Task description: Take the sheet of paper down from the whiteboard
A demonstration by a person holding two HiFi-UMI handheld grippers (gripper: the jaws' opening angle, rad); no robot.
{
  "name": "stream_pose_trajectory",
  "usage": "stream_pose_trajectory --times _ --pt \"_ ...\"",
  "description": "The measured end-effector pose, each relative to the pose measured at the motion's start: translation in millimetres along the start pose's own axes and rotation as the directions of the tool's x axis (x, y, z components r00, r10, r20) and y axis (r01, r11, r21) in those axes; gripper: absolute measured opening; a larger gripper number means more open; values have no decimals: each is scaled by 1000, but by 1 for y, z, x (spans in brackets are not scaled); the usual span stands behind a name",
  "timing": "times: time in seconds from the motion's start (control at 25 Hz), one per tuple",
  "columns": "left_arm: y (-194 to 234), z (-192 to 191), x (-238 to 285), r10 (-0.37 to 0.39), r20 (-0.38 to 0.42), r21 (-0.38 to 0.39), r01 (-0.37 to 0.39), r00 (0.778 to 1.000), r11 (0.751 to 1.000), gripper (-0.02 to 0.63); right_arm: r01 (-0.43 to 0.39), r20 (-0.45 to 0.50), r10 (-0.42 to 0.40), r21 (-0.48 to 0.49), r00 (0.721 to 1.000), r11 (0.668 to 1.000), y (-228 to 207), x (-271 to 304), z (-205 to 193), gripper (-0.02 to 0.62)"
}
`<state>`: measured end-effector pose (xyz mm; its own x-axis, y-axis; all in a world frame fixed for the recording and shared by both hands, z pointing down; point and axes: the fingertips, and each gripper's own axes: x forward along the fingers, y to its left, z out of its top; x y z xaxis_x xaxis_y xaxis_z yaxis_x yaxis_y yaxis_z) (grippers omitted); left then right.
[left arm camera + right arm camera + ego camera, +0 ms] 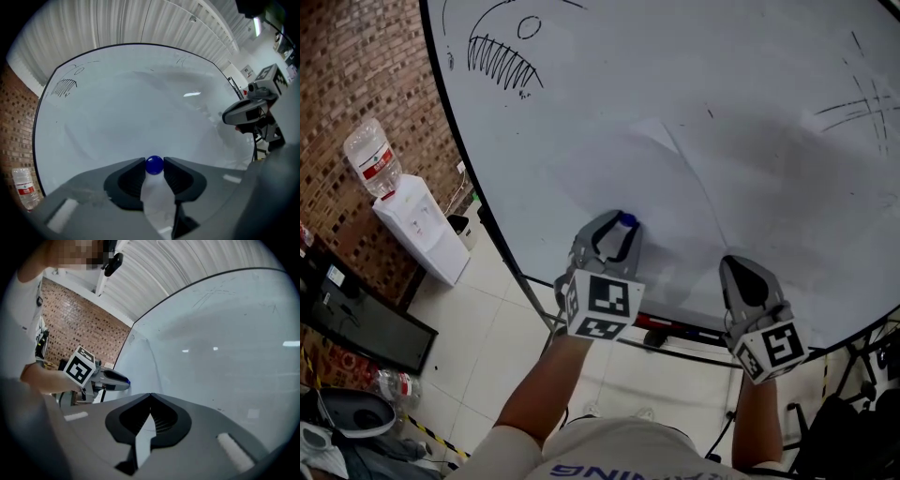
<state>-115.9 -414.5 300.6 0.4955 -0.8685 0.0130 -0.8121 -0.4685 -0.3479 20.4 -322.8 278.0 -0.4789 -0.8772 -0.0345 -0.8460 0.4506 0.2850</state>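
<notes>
Paper [656,192] looks light and floppy; left fingers [126,180] clamp its blue magnet [154,165], right fingers [129,420] together. We'd pinch an edge.

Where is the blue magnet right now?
In the left gripper view the blue magnet sits pinched between the left gripper's jaw tips, against the whiteboard's lower part; in the head view it is left of the right gripper.
</notes>
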Motion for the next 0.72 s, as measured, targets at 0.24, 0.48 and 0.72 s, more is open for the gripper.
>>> stream_pose_trajectory --times 0.24,0.48,0.72 --pt "-1 0 1 -16 5 -14 16 1000 1000 133 42 -84 -57 -170 995 985 -6 12 7 141" --pt "-1 0 1 -24 8 -16 24 1000 1000 133 34 -181 -85 -268 980 963 -10 28 7 141" --pt "0 0 2 -32 11 -21 32 999 999 132 27 -229 -90 -265 969 964 -6 39 0 71"
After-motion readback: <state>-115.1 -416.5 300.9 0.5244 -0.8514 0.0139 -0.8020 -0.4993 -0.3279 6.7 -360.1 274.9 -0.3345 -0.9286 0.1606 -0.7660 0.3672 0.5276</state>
